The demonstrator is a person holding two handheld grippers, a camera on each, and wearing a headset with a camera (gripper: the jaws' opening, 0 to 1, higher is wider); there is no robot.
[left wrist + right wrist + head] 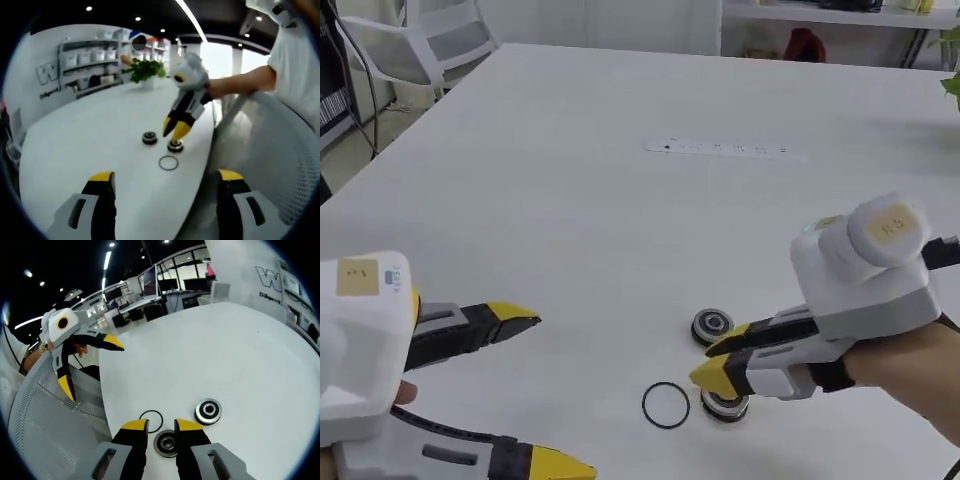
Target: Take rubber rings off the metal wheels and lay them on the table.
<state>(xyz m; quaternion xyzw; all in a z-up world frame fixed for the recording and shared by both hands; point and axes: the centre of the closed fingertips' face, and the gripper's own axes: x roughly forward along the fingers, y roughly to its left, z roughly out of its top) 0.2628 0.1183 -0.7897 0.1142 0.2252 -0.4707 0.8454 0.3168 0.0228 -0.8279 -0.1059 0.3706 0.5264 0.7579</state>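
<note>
near wheel (726,409) half hidden beneath yellow tips of right gripper (707,360)

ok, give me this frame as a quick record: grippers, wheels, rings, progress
left gripper: jaws wide open, held over the table, off to the side of the parts
right gripper: jaws narrowly apart, tips at the near wheel; contact unclear
near wheel: on the table, partly hidden by the right gripper in the head view
far wheel: on the table, untouched, dark band round its rim, likely its ring
loose ring: flat on the table beside the near wheel, not touching it
progress: one ring laid down
</note>
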